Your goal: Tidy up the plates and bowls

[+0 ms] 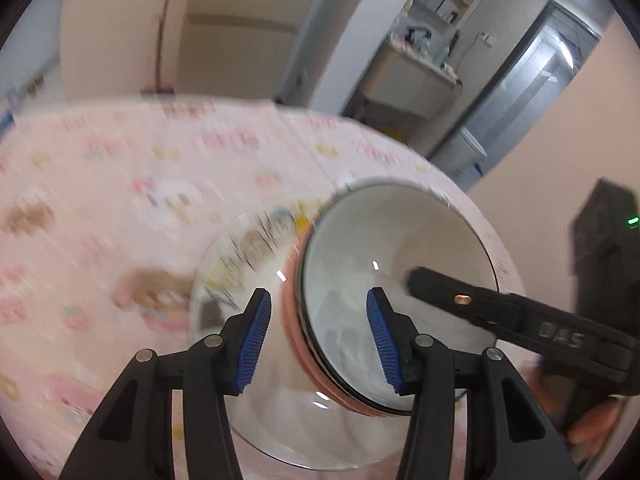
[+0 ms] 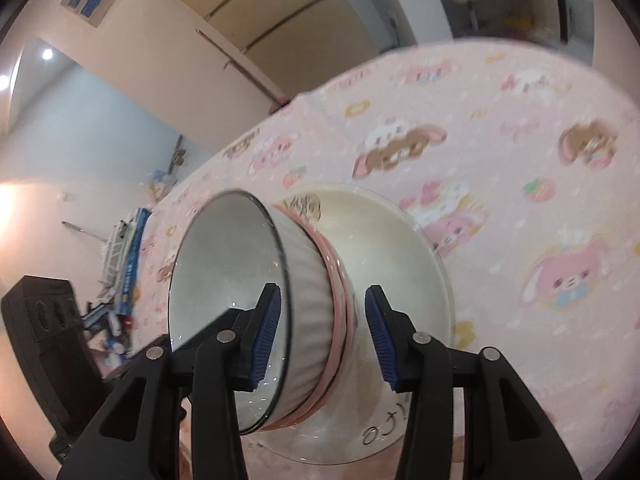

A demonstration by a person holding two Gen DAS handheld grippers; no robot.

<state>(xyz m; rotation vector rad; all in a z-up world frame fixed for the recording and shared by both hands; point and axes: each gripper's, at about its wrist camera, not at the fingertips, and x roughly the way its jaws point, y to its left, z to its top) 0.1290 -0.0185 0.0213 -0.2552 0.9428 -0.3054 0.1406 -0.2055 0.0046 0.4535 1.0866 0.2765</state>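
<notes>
The white bowl [image 1: 396,280] sits on the stack of pink-rimmed dishes [image 2: 338,276], which rests in the wide cream plate [image 2: 400,248] on the pink cartoon-print tablecloth [image 2: 520,140]. In both wrist views the bowl appears tipped, its open mouth facing sideways rather than up, so its axis leans well off upright; how much of that lean comes from the camera's own tilt cannot be told. Its lower rim is cut off behind gripper parts in each view, and the pink dishes show only as thin edges, too squeezed together to count. The left view is smeared, so the printing on the plate [image 1: 256,248] is unreadable.

The bowl is glossy and round, with a thin dark line along its rim and soft vertical ribs on its outer wall. The plate beneath is shallow, smooth and glazed, with dark handwriting-like marks near its edge.

The left gripper [image 1: 318,336] stands part spread, one ribbed blue pad inside the bowl and the other outside it; whether either pad touches the wall cannot be told. The right gripper [image 2: 322,334] straddles the bowl's wall likewise, its left pad at the rim, the right pad clear of the stack.

Beyond the plate, the cloth runs to the table's curved edge.
</notes>
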